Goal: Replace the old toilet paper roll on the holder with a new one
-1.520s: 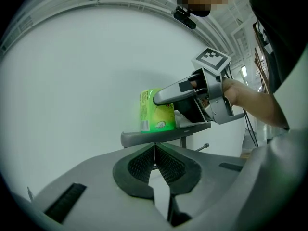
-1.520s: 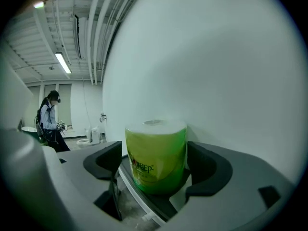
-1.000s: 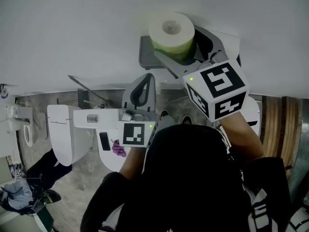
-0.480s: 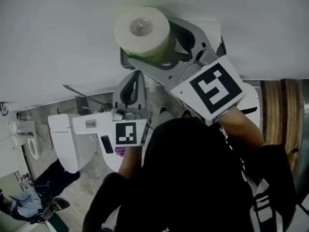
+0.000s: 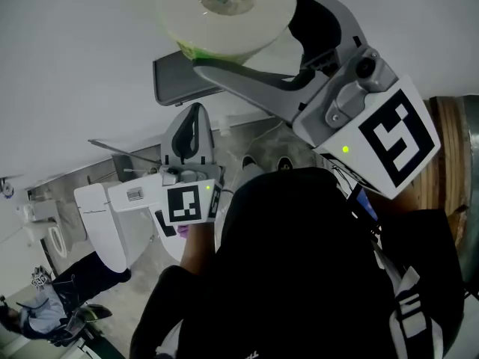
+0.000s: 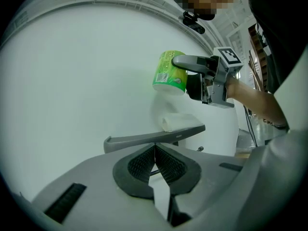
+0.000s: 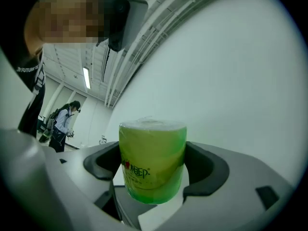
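A plain pale wall (image 5: pixel 82 58) filled most of the head view, smooth and without any window. Below it the floor (image 5: pixel 146 264) was of grey mottled stone, and a white fixture (image 5: pixel 46 234) stood at the far left (its exact kind was hard to tell). A brown wooden strip (image 5: pixel 447 140) ran along the right edge. In the right gripper view, a long ceiling lamp (image 7: pixel 86 78) was shining.

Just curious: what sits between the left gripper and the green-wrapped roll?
The grey holder with a small white roll, seen in the left gripper view.
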`<state>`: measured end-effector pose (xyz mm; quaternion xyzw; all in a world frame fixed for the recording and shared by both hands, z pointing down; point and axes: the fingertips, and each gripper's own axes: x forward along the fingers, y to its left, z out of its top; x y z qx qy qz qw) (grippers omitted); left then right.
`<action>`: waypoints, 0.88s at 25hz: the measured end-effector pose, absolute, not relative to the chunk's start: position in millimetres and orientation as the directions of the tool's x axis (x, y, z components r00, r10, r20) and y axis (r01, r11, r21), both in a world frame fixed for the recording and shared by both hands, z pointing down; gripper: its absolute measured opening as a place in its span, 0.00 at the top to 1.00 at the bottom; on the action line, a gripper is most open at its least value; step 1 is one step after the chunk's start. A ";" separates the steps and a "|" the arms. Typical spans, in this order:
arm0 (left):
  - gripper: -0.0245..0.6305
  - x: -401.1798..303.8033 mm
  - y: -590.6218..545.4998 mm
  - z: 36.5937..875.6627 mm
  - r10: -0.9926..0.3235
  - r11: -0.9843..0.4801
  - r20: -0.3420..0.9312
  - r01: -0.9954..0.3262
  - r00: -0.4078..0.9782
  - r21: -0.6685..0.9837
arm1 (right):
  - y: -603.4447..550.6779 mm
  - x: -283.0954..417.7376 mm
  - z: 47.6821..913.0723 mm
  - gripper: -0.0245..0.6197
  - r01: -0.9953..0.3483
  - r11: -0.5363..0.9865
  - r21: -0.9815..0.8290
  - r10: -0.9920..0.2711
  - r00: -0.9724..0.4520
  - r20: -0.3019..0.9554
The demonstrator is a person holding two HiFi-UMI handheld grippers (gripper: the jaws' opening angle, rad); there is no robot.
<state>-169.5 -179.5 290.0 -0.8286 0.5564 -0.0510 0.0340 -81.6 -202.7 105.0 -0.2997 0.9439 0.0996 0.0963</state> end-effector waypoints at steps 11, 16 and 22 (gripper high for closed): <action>0.93 -123.0 -175.3 297.9 -0.892 -0.451 0.078 -0.884 0.445 -0.123 | -210.5 36.1 99.4 0.34 -0.757 0.624 0.193 -0.704 -0.652 -0.282; 0.93 -104.7 -170.3 306.8 -0.880 -0.474 0.093 -0.871 0.465 -0.128 | -213.5 73.7 125.8 0.34 -0.797 0.591 0.125 -0.754 -0.600 -0.267; 0.93 -90.2 -166.2 307.4 -0.869 -0.493 0.102 -0.859 0.483 -0.134 | -218.8 120.5 158.6 0.34 -0.819 0.565 -0.097 -0.806 -0.524 -0.275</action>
